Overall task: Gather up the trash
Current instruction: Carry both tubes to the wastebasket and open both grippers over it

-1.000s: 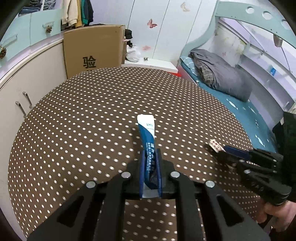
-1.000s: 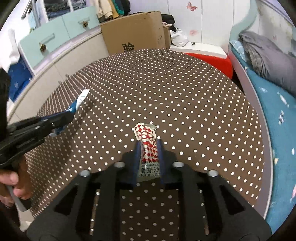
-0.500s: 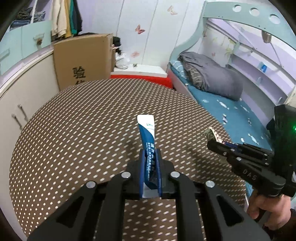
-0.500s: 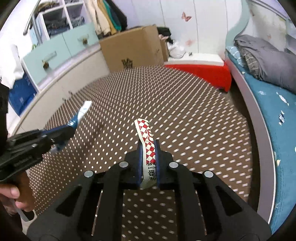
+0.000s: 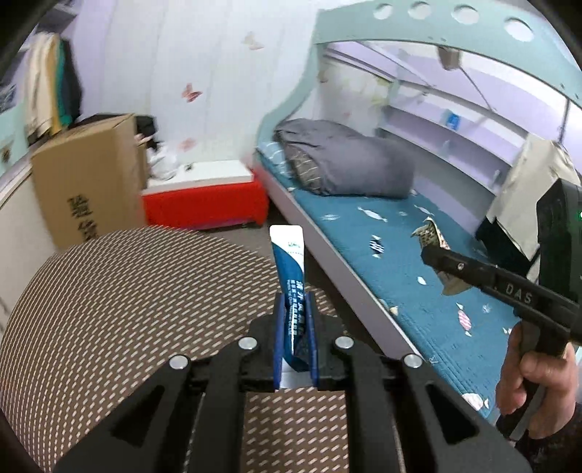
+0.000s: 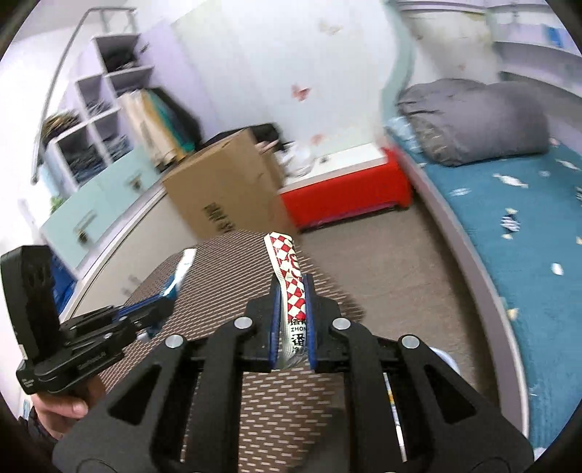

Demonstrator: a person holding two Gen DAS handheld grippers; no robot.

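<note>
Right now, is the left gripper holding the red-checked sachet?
No, the left gripper is shut on the blue sachet.

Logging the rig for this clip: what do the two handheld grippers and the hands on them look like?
Both the left gripper and the right gripper are matte black linkage frames with silver rivets and blue finger pads. White "DAS" lettering marks the right one's side. Each carries a black box. Bare hands grip them.

My feeds are bright, lit evenly with soft indoor light and no hard shadows. Fisheye bends the teal bed frame [image 5: 436, 32] and leaves dark corners. Motion blur smears the brown cardboard box [image 6: 225, 189], white cubby shelves [image 6: 105, 120] and brown dotted round tabletop [image 5: 127, 298]; close black gripper parts stay sharp.
</note>
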